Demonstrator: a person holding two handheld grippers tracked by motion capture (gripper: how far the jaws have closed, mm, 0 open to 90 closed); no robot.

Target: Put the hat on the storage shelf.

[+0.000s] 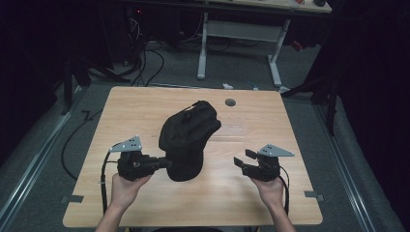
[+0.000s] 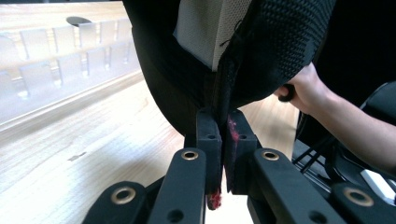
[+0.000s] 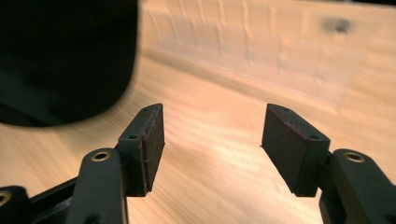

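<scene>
Black fabric, a cap (image 1: 187,140), was seen lifted near the middle of the pale wooden table (image 1: 145,111), its brim end toward the person and its crown tilted away. The left gripper (image 1: 162,163) was held at the cap's near left edge, and in the left gripper view its fingers (image 2: 208,140) were clenched on a thin fold of the cap's (image 2: 280,42) rim, a pale lining patch being visible just above the pinch. The right gripper (image 1: 244,162) was held well apart from the cap, off to its right over bare wood, with its fingers (image 3: 152,140) spread and nothing between them; in the right gripper view the dark mass of the cap (image 3: 60,60) was seen at the upper left, clear of the fingers. Open table surface was left on every side of the cap: a broad strip toward the far edge, where a small round grey grommet (image 1: 230,102) was set into the wood, and free stretches toward the left and right edges. Both hands were kept close to the near edge. Beyond the far edge, grey floor (image 1: 183,72), loose cables and the white legs of another desk (image 1: 239,36) were visible.
</scene>
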